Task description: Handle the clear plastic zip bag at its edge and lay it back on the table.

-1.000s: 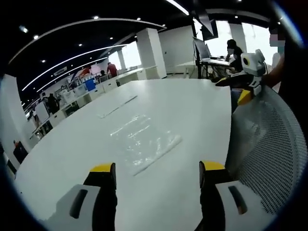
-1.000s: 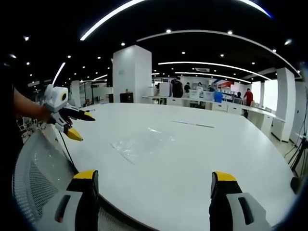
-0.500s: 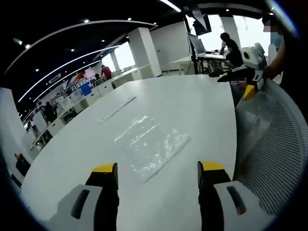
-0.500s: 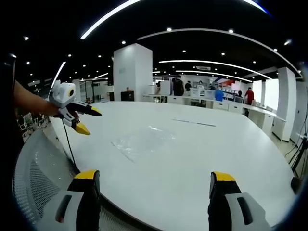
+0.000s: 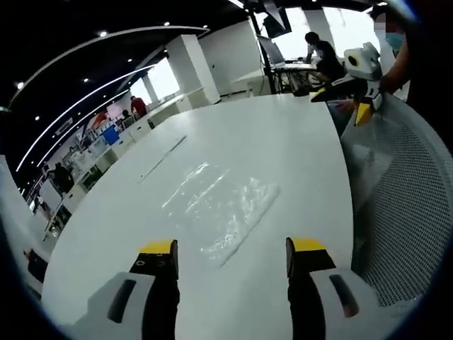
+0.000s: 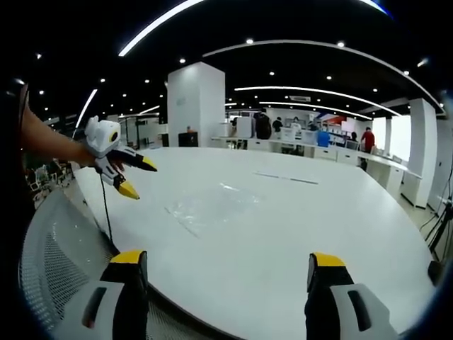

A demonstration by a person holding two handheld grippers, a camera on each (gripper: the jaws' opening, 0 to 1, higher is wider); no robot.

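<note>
Your left gripper (image 5: pixel 228 258) hangs above the near part of the white table (image 5: pixel 283 149) with its 2 yellow-tipped jaws spread wide and nothing between them. The clear plastic zip bag (image 5: pixel 221 207) lies flat on the tabletop just beyond those jaws, crinkled and catching the ceiling light, and neither jaw touches it. In the left gripper view your right gripper (image 5: pixel 349 85) appears at the far right, over the table's edge and well apart from the bag, held in your hand with its jaws parted.

In the right gripper view the right gripper (image 6: pixel 228 269) also stands open, its 2 jaws wide apart over the near rim of the table (image 6: pixel 297 234) and holding nothing. There the zip bag (image 6: pixel 205 209) rests flat near the middle of the table, left of centre. The left gripper (image 6: pixel 131 176) comes in from the left in that view, in your hand, its yellow tips spread and poised above the table to the left of the bag, not touching it.

A white mesh chair back (image 5: pixel 403 205) stands close to the table's right edge. A thin flat strip (image 6: pixel 285 180) lies on the far part of the table, beyond the bag.
</note>
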